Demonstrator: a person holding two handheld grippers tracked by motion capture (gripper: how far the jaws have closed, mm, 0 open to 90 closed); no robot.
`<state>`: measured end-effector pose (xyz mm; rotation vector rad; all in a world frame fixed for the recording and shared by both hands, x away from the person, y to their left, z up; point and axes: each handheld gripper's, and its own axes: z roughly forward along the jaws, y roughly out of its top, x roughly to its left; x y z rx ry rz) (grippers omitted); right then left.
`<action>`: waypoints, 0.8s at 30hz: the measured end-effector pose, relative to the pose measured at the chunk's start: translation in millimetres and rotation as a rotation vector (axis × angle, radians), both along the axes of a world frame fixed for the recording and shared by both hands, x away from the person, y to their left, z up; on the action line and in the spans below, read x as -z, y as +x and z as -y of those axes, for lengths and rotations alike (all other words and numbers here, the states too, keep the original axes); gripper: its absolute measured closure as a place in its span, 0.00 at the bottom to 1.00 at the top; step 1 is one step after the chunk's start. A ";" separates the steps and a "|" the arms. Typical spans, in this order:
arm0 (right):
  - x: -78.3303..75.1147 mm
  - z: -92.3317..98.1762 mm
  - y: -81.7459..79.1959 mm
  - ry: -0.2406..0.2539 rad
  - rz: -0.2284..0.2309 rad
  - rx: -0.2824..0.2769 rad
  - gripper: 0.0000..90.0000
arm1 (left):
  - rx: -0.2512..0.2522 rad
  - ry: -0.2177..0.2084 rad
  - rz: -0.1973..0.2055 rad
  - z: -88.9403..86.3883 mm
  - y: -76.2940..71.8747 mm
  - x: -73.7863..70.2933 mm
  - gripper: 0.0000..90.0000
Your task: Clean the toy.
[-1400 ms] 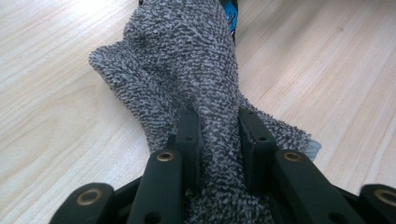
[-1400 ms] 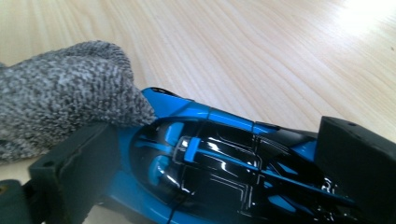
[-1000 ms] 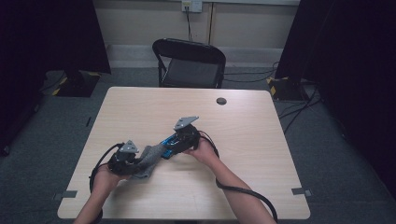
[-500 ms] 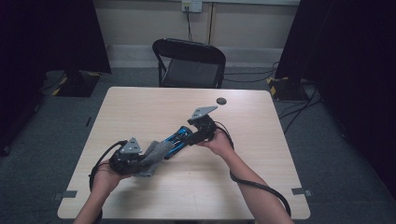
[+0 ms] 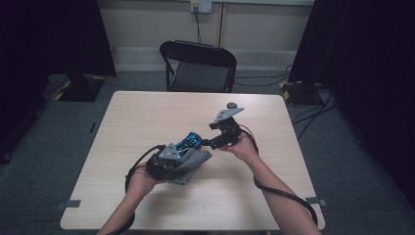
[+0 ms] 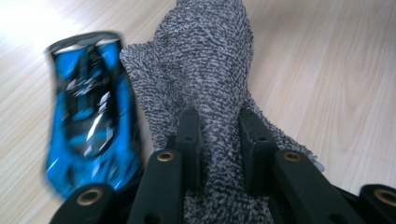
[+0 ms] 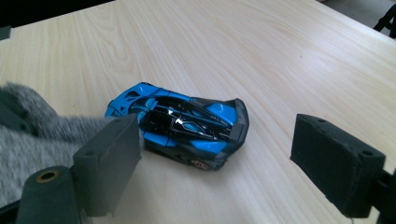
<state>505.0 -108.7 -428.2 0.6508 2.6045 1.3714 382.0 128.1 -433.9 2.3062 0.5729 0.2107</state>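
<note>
A blue and black toy car (image 5: 189, 142) (image 7: 182, 122) (image 6: 91, 135) stands on the pale wooden table (image 5: 147, 112). My left gripper (image 5: 179, 159) (image 6: 217, 127) is shut on a grey knitted cloth (image 5: 192, 163) (image 6: 205, 79), whose free end lies right beside the car. In the left gripper view the car is blurred, just left of the cloth. My right gripper (image 5: 208, 143) (image 7: 219, 156) hovers a little way off the car's tail end, open, with nothing between its pads. The cloth (image 7: 32, 140) reaches the car's nose.
A black folding chair (image 5: 198, 68) stands behind the table's far edge. A small dark round thing (image 5: 232, 105) lies near the far right of the table, partly behind the right gripper's grey plate. Cables trail from both grippers toward the near edge.
My right gripper has drawn back from the car, up and to the far right. The left gripper has slid right with the cloth, bringing it up beside the car.
</note>
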 end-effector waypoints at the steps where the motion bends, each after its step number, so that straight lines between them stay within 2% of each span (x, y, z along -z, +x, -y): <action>1: -0.9 2.8 0.0 0.003 0.002 0.002 0.17 | 0.011 -0.002 -0.005 6.0 0.6 1.0 0.80; 10: -7.0 33.6 -0.4 -0.002 0.006 0.045 0.17 | 0.080 0.028 0.003 49.8 13.3 6.1 0.81; 14: -5.5 44.8 -2.4 0.001 0.002 0.051 0.17 | 0.087 0.026 0.004 65.3 21.2 12.0 0.80; 18: -3.6 53.7 -4.3 -0.004 0.000 0.057 0.17 | 0.086 0.025 -0.013 79.7 25.7 19.3 0.78; 19: -2.9 55.2 -5.0 -0.007 -0.001 0.057 0.17 | 0.125 0.074 0.000 80.7 28.4 18.9 0.77; 20: -2.0 56.5 -6.1 -0.012 -0.002 0.055 0.17 | 0.101 0.045 -0.007 85.7 26.9 22.2 0.74; 24: 1.7 60.3 -10.6 -0.020 -0.009 0.040 0.17 | 0.086 0.056 -0.005 89.1 25.3 26.1 0.65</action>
